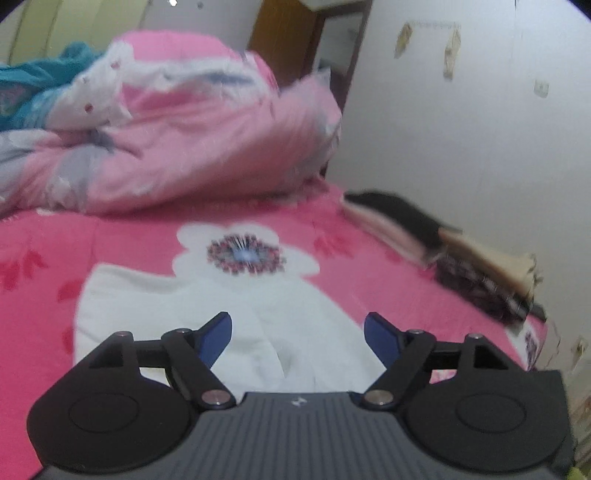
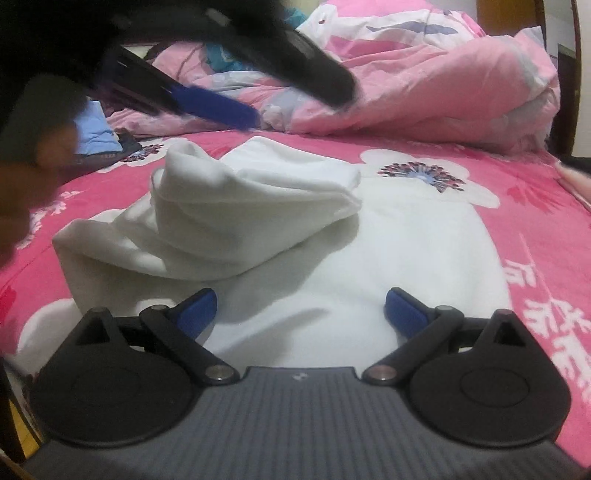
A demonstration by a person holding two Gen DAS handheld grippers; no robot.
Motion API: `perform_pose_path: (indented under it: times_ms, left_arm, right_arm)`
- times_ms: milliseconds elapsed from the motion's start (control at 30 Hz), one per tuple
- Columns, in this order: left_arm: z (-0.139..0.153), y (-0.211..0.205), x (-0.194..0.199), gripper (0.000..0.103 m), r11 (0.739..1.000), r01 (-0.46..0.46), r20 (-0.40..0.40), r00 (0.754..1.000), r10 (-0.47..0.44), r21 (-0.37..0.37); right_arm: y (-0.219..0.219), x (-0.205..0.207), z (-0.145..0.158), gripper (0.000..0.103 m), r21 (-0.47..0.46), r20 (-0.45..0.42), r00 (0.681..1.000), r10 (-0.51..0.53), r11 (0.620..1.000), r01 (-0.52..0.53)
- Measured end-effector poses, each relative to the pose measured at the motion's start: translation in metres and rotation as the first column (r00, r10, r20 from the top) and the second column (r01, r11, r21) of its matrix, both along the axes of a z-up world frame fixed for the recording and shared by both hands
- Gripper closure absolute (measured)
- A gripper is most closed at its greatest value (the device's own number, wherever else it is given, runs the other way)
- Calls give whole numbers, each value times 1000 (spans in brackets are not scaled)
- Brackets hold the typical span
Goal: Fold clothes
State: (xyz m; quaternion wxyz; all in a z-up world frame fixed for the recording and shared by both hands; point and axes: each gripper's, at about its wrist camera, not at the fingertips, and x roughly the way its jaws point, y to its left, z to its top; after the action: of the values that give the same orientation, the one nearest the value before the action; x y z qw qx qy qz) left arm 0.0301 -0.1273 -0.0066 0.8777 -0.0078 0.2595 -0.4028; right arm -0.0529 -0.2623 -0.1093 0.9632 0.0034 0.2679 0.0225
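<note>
Only the right view shows the white garment's (image 2: 258, 206) folded part; both claws, left gripper (image 1: 297, 338) and right gripper (image 2: 300, 312), hang released above it.

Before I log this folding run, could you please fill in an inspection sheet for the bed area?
Surface: pink floral bedsheet, mostly uncovered.
Job's things: white garment on the sheet, one part folded over itself.
Clutter: pink quilt heaped behind; dark clothes by the wall; blue garment at left.
Grippers: left gripper open, nothing between its jaws; right gripper open above the garment.
Cables: nothing seen.
Surroundings: white wall, wooden door frame.
</note>
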Motion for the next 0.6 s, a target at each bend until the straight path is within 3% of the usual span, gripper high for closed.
perform_pose_path:
  times_ms: [167,233,333,433,533,600]
  left_arm:
    - [16,49,-8,23,996,-93,40,995,93,1]
    - [15,70,-9,23,993,-120,26,993,119,8]
    - [7,96,-11,23,993,-119,-17,993,119,28]
    - [-6,107,-14,23,994,-97,-47,994,99,48]
    - [-20,111,-17,23,995,-79,-61,995,83,63]
    - [-25,106,-17,23,995,-72,-20,997,73,70]
  right_arm:
    - [-14,-18,11,5,42,-21,999,-38,998,39]
    - [-25,-27,15,5,101,-28,998,-61,993,64]
    - [-43,-36,23,5,284,-34,995,-91,954,96]
    - [-65,-30,24,5,546,-59,994,-93,831,110]
    - [-80,-19,19,8,762,-95,993,-74,637,120]
    - [-84,-10,15,10,855,-119,991,-56,502,131]
